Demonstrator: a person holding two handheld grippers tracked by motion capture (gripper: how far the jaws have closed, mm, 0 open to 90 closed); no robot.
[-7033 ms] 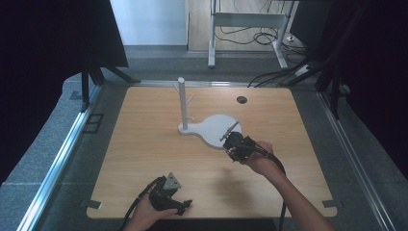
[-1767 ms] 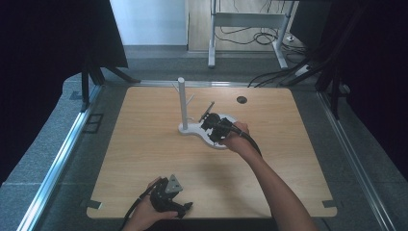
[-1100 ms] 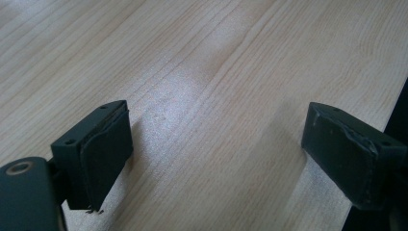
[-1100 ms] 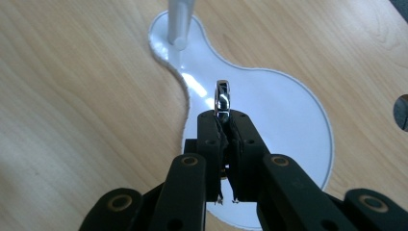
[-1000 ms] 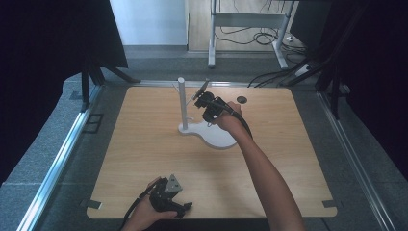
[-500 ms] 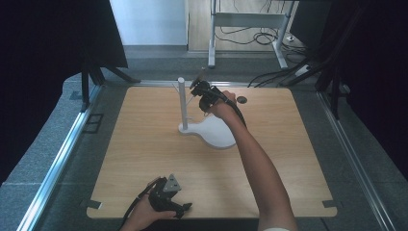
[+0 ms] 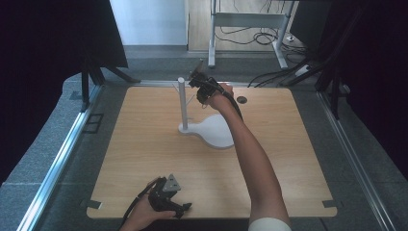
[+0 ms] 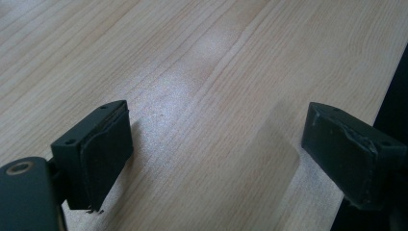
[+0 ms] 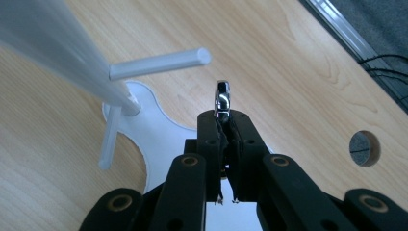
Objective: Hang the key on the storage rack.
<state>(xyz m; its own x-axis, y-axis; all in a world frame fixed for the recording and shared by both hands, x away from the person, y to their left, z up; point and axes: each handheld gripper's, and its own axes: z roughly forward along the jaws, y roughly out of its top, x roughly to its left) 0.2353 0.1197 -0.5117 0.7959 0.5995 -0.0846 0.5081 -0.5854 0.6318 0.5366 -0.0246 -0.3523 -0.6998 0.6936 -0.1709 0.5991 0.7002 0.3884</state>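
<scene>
High view: right gripper (image 7: 196,79) raised beside top of white peg stand (image 7: 182,103) at far side of wooden counter (image 7: 144,149). Right gripper view: jaws clamped on small shiny metal ring (image 9: 222,97), near horizontal peg (image 9: 159,63). Left gripper (image 8: 216,159) resting at near counter edge, jaws wide apart, empty.

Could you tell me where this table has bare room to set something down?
Bare wood lies left of the white stand to the table edge, and right of the reaching forearm. It is crowded around the stand's pegs, where the right tongs hover.
</scene>
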